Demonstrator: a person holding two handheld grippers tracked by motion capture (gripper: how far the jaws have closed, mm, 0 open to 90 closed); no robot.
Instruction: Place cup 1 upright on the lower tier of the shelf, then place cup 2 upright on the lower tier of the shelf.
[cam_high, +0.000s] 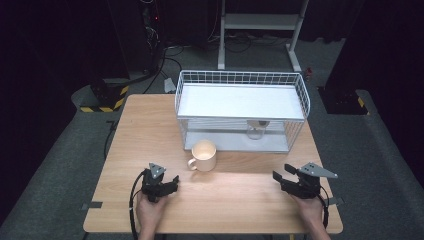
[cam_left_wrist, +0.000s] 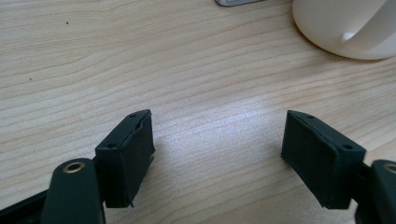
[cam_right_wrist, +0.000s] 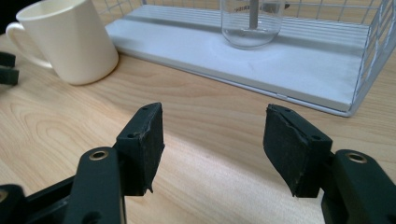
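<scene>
Your left gripper rests low on the worktop at about 7 o'clock, its fingers spread wide with nothing between them. Your right gripper sits at about 5 o'clock, well apart from the left one; its fingers also stand apart and hold nothing.

The mug stands upright on the bare wood near the middle of the worktop, at about 1 o'clock from your left gripper and near it, not touching. Its handle points toward 7 o'clock. In the left gripper view the mug shows at the upper right, beyond the right finger. In the right gripper view the mug stands at the upper left.

Just behind the mug, at 12 o'clock, stands a white wire rack with two levels. A clear glass stands upright on the lower shelf, toward its right half, at about 11 o'clock from your right gripper.
</scene>
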